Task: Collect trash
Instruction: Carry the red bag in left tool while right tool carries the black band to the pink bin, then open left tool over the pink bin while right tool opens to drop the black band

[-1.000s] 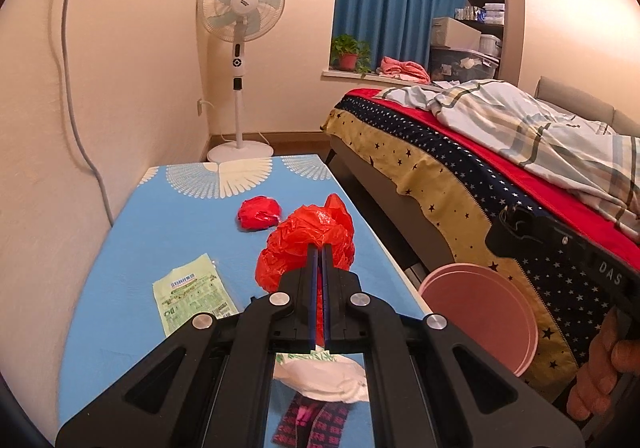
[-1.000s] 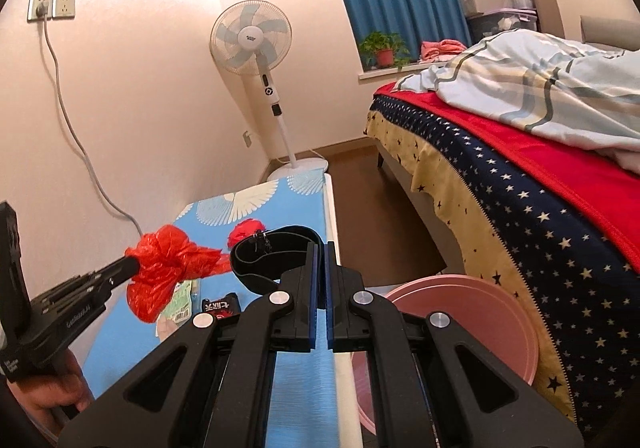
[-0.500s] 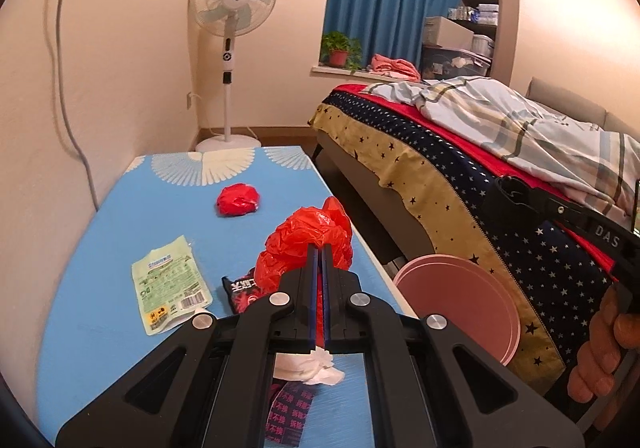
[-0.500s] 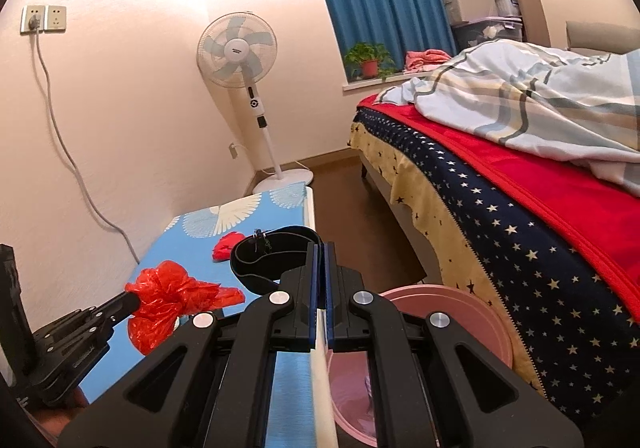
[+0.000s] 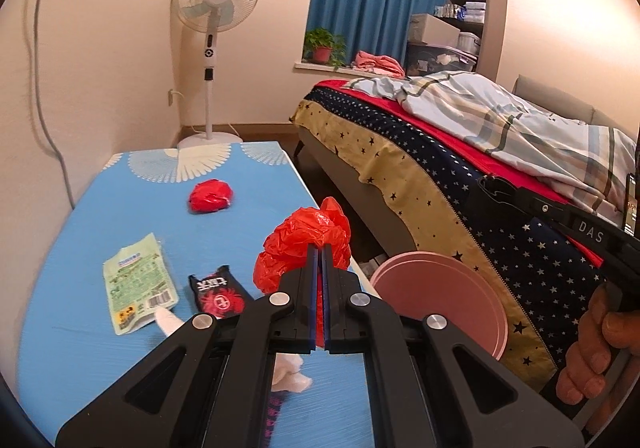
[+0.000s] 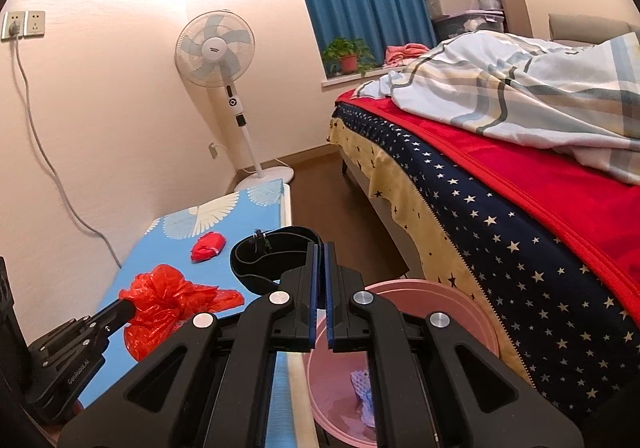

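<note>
The crumpled red plastic bag [image 5: 306, 244] is bunched with no clear long axis; it bulges forward and up from the tip of the left gripper [image 5: 319, 248], toward the pink bin [image 5: 444, 288]. The left gripper's jaws are clamped on the bag, red film showing in the slit between them, and the bag hangs above the blue bench [image 5: 120, 216] near its bed-side edge. The right gripper [image 6: 319, 248] is closed on nothing, with a black strap [image 6: 264, 260] looped just behind its tip, and hovers over the pink bin. On the bench lie 1 red wad [image 5: 211, 196], 1 green packet [image 5: 138, 288], 1 black wrapper [image 5: 216, 290] and white tissue [image 5: 290, 376].
</note>
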`<state>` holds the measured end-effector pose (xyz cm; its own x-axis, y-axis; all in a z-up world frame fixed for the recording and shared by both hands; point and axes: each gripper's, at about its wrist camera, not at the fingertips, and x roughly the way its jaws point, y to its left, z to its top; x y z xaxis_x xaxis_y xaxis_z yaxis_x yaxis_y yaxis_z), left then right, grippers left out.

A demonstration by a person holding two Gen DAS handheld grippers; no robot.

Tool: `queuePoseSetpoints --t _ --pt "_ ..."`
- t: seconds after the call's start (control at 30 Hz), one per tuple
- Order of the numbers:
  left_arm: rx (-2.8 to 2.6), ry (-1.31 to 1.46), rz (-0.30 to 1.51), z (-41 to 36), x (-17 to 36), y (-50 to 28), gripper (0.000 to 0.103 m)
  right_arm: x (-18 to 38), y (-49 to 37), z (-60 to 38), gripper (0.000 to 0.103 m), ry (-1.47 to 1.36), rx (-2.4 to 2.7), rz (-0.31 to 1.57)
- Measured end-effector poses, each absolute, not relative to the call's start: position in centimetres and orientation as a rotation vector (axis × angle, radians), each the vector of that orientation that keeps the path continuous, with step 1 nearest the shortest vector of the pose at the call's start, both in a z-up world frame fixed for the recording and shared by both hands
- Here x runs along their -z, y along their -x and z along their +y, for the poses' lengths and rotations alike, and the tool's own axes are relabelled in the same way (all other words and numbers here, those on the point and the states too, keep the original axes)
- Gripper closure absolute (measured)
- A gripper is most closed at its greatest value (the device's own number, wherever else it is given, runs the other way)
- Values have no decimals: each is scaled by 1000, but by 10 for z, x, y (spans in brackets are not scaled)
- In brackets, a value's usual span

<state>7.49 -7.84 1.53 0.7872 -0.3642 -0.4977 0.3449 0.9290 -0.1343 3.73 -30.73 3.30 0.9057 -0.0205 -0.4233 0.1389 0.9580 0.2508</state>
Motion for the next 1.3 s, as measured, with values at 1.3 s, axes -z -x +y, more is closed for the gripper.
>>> queuePoseSetpoints --t 1.3 --pt "719 50 649 -217 41 -109 101 -11 -54 -373 95 -324 318 508"
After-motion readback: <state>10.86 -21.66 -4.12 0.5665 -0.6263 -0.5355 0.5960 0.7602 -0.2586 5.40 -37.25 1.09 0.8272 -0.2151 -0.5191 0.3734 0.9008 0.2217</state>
